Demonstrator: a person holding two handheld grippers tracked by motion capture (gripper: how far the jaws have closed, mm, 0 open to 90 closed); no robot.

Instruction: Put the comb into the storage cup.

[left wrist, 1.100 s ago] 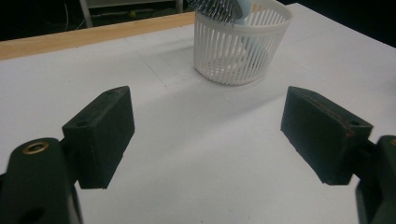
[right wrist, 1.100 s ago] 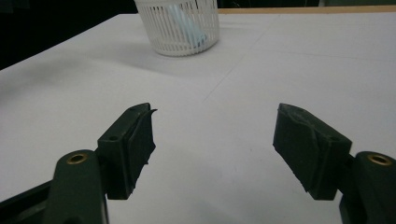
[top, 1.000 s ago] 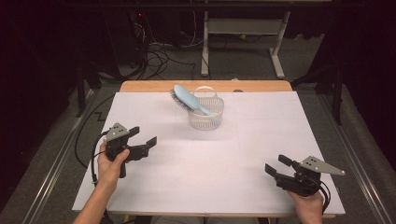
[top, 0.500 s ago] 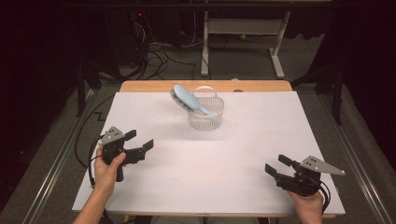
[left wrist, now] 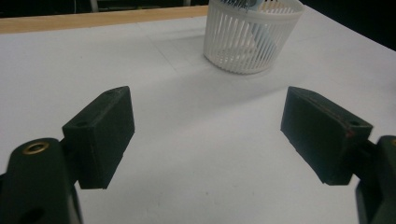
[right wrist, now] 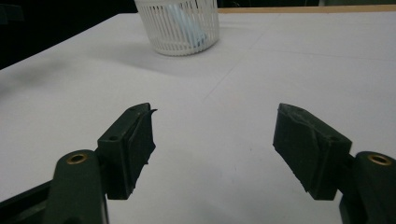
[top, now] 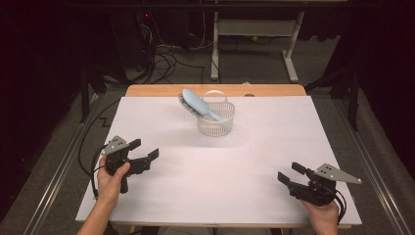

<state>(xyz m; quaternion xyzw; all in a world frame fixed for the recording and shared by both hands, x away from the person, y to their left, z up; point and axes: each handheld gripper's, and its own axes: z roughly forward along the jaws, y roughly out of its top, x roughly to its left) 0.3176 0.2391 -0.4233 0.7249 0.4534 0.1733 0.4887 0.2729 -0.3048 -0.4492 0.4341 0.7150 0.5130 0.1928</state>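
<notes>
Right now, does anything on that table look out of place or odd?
Only the light blue hairbrush: it sits slanted in the small white basket, its bristled head poking out over the rim toward the table's far edge. Both grippers, left and right, are open and empty.

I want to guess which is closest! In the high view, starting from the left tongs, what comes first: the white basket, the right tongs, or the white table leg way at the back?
1. White basket, up and right of the left tongs, holding the blue brush.
2. Right tongs, across the table's near edge.
3. White table leg, on the floor behind the table.
</notes>
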